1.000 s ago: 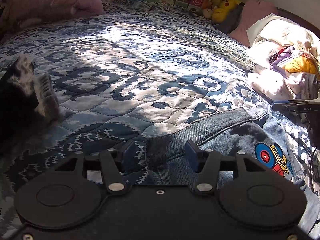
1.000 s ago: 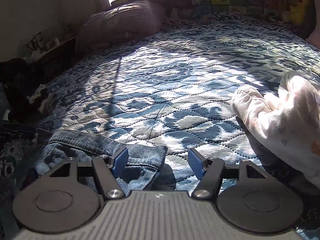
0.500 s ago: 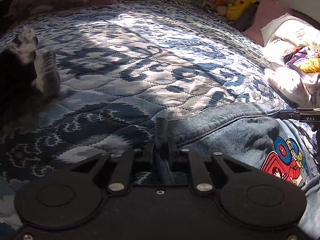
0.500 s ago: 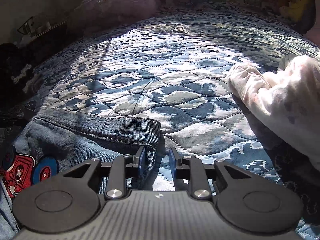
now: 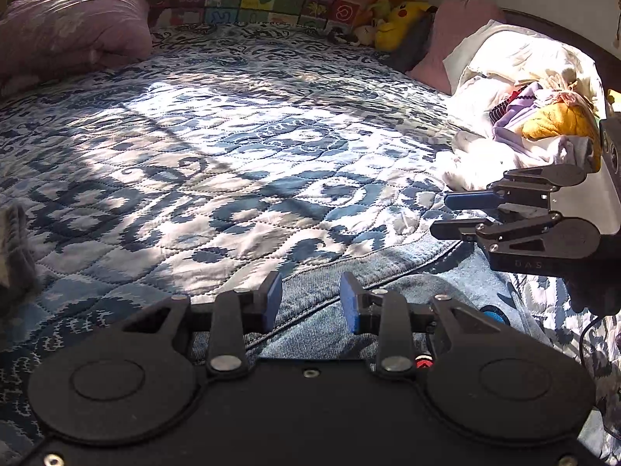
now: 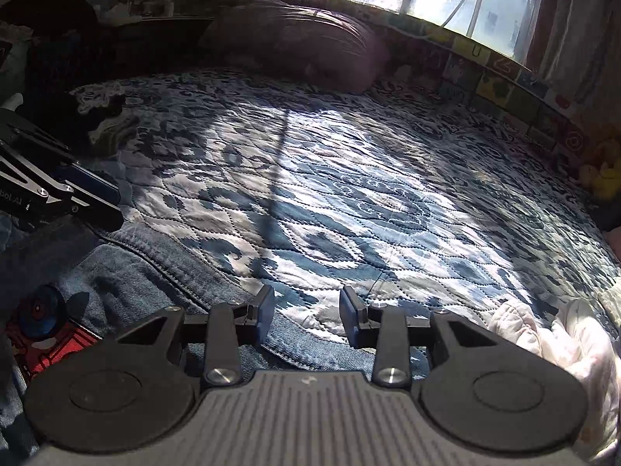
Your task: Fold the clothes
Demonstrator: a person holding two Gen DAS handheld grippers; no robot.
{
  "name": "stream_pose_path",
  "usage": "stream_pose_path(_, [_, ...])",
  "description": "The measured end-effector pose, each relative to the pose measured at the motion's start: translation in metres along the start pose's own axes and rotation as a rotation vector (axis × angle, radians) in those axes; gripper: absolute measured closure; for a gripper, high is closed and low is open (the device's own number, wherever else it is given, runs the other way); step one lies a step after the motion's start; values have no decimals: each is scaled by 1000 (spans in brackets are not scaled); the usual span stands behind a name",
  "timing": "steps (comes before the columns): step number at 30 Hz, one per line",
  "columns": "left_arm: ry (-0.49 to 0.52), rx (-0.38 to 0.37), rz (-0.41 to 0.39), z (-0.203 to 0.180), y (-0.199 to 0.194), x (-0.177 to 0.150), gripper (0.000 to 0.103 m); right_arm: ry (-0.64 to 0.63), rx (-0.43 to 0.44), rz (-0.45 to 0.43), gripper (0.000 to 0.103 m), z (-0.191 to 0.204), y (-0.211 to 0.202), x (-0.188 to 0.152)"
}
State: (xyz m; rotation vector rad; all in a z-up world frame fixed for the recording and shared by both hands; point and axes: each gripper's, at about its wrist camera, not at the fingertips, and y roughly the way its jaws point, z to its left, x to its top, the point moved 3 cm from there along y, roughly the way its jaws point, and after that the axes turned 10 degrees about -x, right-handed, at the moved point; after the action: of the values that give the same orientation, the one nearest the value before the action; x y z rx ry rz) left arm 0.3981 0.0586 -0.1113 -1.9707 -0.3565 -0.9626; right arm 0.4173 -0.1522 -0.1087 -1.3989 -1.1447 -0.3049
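Observation:
A blue denim garment (image 5: 388,268) lies flat on the quilted bed, its stitched hem running across under both grippers. It shows again in the right wrist view as denim (image 6: 155,268) with a red and blue cartoon patch (image 6: 42,326). My left gripper (image 5: 310,303) hovers open just over the hem, with nothing between its blue pads. My right gripper (image 6: 306,310) is open too, over the hem's right end where it meets the quilt. Each gripper appears in the other's view: the right gripper (image 5: 440,215) at the right, the left gripper (image 6: 112,204) at the left.
The blue and white quilt (image 5: 233,147) stretches far ahead. A heap of mixed clothes (image 5: 543,128) lies at the right, and a white garment (image 6: 562,341) sits close to my right gripper. A purple pillow (image 5: 70,31), plush toys (image 5: 399,19) and a dark garment (image 6: 104,120) border the bed.
Half a second ago both grippers were shut on the denim hem. Both have opened and let it go, and both have lifted slightly; the denim now lies spread flatter.

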Motion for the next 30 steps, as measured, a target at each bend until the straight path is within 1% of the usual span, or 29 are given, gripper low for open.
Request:
stream_pose_path(1, [22, -19, 35, -2, 12, -2, 71, 8, 63, 14, 65, 6, 7, 1])
stream_pose_path(2, [49, -31, 71, -4, 23, -5, 71, -23, 106, 51, 69, 18, 13, -4])
stream_pose_path(4, [151, 13, 149, -15, 42, -23, 72, -89, 185, 120, 70, 41, 25, -13])
stream_pose_path(5, [203, 33, 182, -20, 49, -32, 70, -155, 159, 93, 71, 53, 21, -23])
stream_pose_path(6, [263, 45, 186, -25, 48, -36, 70, -220, 132, 66, 71, 64, 17, -32])
stream_pose_path(7, [308, 53, 187, -29, 46, -39, 70, -275, 108, 42, 74, 75, 13, -41])
stream_pose_path(10, [214, 19, 146, -15, 36, -27, 69, -180, 102, 37, 72, 67, 14, -44])
stream_pose_path(11, [184, 17, 90, -9, 32, -18, 69, -167, 89, 30, 72, 67, 10, -40])
stream_pose_path(12, [166, 14, 65, -5, 30, -12, 69, -154, 75, 23, 72, 66, 6, -36])
stream_pose_path(14, [141, -14, 52, -1, 32, -1, 69, -133, 62, 11, 73, 65, 0, -32])
stream_pose_path(15, [145, -32, 80, -2, 40, -1, 70, -124, 61, 6, 73, 65, -3, -32])
stream_pose_path(16, [166, 32, 146, -1, 55, -5, 76, -116, 60, 5, 73, 64, -5, -32])
stream_pose_path(17, [183, 92, 197, 0, 67, -9, 60, -118, 67, 33, 72, 62, 2, -36])
stream_pose_path(18, [181, 121, 175, 1, 70, -9, 55, -120, 74, 62, 71, 61, 8, -41])
stream_pose_path(19, [152, 124, 161, 3, 68, -7, 55, -120, 80, 89, 71, 59, 14, -44])
stream_pose_path(20, [122, 128, 147, 4, 65, -5, 57, -115, 74, 102, 71, 56, 11, -41])
stream_pose_path(21, [101, 131, 131, 5, 60, -4, 59, -124, 53, 88, 71, 51, 1, -40])
stream_pose_path(22, [120, 138, 105, 1, 47, -4, 59, -128, 34, 75, 71, 46, -8, -40])
stream_pose_path(23, [120, 143, 86, -1, 36, -4, 60, -88, 38, 64, 70, 37, -19, -41])
stream_pose_path(26, [47, 132, 7, -6, -18, -14, 62, 69, 45, 48, 68, 0, -54, -55])
stream_pose_path(28, [0, 134, -31, -13, -55, -29, 62, 160, 45, 46, 68, -23, -82, -72])
stream_pose_path(30, [-95, 108, -63, -18, -85, -54, 62, 224, 61, 53, 67, -31, -105, -89])
